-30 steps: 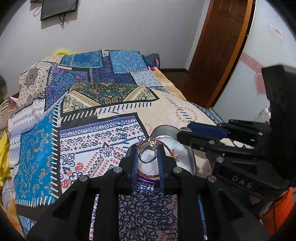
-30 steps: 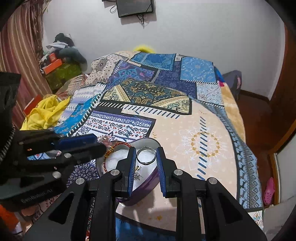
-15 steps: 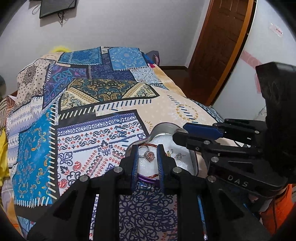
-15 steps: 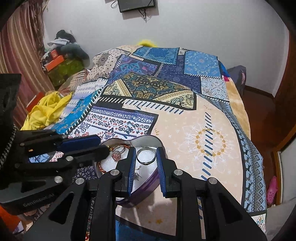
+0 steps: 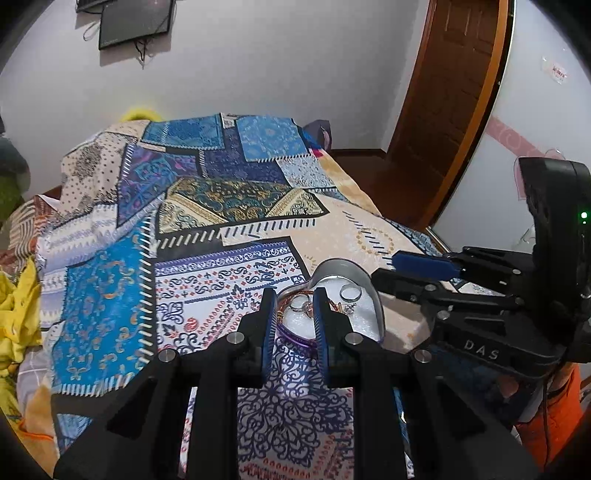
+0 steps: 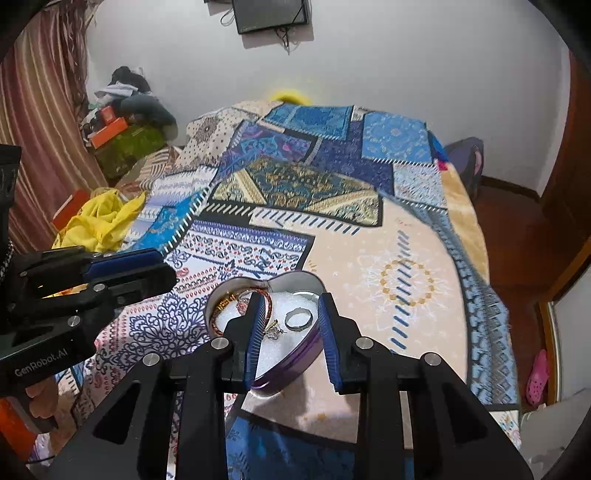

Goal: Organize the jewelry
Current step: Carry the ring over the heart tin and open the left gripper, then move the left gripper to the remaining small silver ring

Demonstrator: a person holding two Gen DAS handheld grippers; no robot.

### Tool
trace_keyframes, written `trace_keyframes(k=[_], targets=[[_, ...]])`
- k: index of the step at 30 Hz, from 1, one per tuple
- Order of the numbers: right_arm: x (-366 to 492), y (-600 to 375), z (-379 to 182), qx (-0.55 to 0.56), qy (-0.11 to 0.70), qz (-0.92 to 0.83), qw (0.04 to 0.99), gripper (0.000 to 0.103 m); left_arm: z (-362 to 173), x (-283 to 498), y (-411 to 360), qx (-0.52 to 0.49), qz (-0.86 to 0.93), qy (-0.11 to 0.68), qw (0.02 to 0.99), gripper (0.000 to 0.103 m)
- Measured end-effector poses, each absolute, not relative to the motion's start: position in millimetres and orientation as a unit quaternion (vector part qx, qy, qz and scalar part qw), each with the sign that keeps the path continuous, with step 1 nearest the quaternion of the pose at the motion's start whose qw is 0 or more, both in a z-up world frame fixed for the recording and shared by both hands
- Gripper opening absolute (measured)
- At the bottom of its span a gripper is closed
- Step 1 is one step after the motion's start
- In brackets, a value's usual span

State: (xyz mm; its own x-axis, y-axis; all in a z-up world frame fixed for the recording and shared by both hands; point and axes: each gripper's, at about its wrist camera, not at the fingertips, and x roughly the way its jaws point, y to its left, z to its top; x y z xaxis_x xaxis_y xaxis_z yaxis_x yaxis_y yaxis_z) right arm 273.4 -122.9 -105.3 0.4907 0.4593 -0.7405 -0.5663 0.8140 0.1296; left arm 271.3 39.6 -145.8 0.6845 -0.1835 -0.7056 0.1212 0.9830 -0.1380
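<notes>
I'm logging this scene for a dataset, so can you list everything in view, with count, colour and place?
Heart-shaped tin: one, purple, white lining, on the bed.
Plain ring: one, silver, in the tin.
Stone ring: one, silver, in the tin.
Bangle: one, red-gold, in the tin.
Bedspread: one, blue patchwork.
Cloth: one, yellow, left of bed.
Screen: one, black, on wall.
Door: one, brown.
Left gripper: open, empty.
Right gripper: open, empty.

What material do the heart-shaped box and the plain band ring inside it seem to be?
Heart-shaped box: likely tin; glossy purple outside, shiny grey inner wall. Plain band ring: probably silver-coloured metal with a polished gleam, lying on the white lining, which looks soft.
</notes>
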Motion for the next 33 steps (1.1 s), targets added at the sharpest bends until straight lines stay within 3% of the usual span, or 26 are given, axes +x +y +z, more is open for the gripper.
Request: trace_keyframes(k=[5,13,33], targets=[[255,-128,-84,-0.063,0.385,0.299,0.871,0.027,-130,255,40,-0.036,-0.076,0.378,0.922,0.023],[222,-137,-65,-0.077,0.354,0.278,0.89,0.027,-113,221,42,-0.037,-0.071,0.374,0.924,0.043],[172,-140,-122,-0.118,0.424,0.282,0.853,0.028,-160,164,60,-0.037,-0.062,0.427,0.901,0.044]])
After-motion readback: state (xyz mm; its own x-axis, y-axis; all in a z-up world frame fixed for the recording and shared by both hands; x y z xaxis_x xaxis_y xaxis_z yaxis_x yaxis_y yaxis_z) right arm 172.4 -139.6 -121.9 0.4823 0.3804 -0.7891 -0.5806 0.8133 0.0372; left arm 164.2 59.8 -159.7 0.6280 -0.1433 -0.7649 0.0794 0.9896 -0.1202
